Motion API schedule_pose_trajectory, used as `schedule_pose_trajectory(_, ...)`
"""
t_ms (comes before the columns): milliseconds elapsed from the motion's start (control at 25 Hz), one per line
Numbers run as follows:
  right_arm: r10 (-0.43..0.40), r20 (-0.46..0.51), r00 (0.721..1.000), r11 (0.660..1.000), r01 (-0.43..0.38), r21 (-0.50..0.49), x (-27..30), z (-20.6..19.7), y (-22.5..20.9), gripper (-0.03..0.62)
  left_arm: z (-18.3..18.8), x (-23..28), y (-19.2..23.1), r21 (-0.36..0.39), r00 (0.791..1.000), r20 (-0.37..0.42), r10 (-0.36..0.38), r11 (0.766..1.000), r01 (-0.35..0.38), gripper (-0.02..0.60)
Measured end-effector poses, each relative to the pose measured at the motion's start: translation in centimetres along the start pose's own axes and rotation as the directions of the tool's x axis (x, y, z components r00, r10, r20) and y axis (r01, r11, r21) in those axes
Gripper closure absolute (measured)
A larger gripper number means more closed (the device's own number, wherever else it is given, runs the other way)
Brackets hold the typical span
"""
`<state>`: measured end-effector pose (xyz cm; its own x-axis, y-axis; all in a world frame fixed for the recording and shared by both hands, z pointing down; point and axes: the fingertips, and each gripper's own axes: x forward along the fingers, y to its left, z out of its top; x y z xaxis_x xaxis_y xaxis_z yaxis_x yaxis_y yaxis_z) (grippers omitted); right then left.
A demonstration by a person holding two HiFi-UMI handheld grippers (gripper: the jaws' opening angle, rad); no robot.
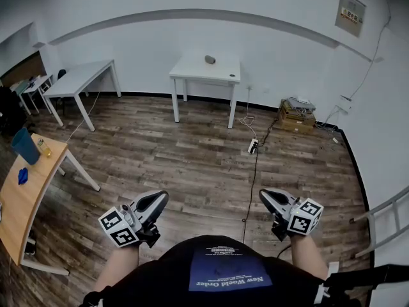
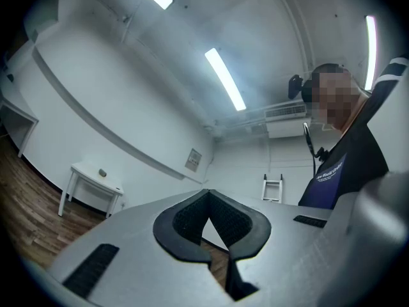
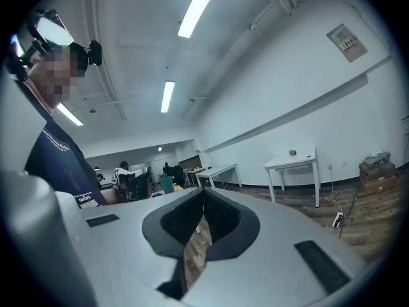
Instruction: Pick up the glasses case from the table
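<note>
Both the left tongs (image 1: 158, 199) and the right tongs (image 1: 266, 196) are pressed shut with nothing between them, held side by side above the wood floor (image 1: 160, 152), well apart from the small white desk (image 1: 192, 67) and on its near side. The grey glasses case (image 1: 209, 59) lies alone on that desk's top, towards its back edge. A power strip (image 1: 253, 146) lies on the floor before the desk's right legs, a cardboard box (image 1: 295, 116) sits to the desk's right against the wall, and a longer white table (image 1: 80, 78) stands to its left.

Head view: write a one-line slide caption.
Left gripper and right gripper, shut and empty; glasses case on the far white table.
</note>
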<state>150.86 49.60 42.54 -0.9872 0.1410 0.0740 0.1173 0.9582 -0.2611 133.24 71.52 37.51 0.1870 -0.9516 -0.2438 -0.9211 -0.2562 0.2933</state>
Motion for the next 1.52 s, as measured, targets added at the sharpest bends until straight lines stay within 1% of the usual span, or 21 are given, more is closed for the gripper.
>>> schedule_pose_trajectory(480, 0.023, -0.022, 0.999, 1.0, -0.023, 0.001, 0.9, -0.5, 0.0, 0.591, -0.4, -0.2, 0.8, -0.016, 1.0, 0.012, 0.005, 1.0, -0.005, 0.58)
schedule_pose_trajectory(680, 0.037, -0.034, 0.999, 0.999, -0.037, 0.002, 2.6, -0.5, 0.5, 0.592, -0.1, -1.1, 1.8, -0.02, 1.0, 0.02, 0.009, 1.0, -0.009, 0.58)
schedule_pose_trajectory(840, 0.062, -0.049, 0.997, 0.998, -0.062, -0.002, 5.1, -0.2, 1.4, 0.592, 0.9, -2.7, 3.1, -0.02, 0.999, 0.039, 0.026, 0.999, -0.025, 0.58)
schedule_pose_trajectory(1000, 0.094, -0.056, 0.994, 0.995, -0.095, -0.016, 9.0, 0.2, 3.1, 0.592, 2.5, -6.0, 4.9, -0.009, 0.997, 0.058, 0.054, 0.999, -0.053, 0.58)
schedule_pose_trajectory(1200, 0.138, -0.074, 0.988, 0.989, -0.141, -0.037, 15.4, 0.3, 6.5, 0.592, 5.2, -12.3, 7.7, 0.021, 0.991, 0.081, 0.107, 0.994, -0.109, 0.58)
schedule_pose_trajectory(1400, 0.189, -0.093, 0.978, 0.98, -0.193, -0.043, 22.6, 0.2, 10.1, 0.591, 8.2, -18.9, 11.1, 0.057, 0.979, 0.104, 0.177, 0.981, -0.183, 0.58)
schedule_pose_trajectory(1520, 0.23, -0.112, 0.967, 0.971, -0.236, -0.044, 26.4, -0.3, 12.3, 0.591, 9.4, -22.4, 12.5, 0.084, 0.97, 0.116, 0.215, 0.971, -0.226, 0.58)
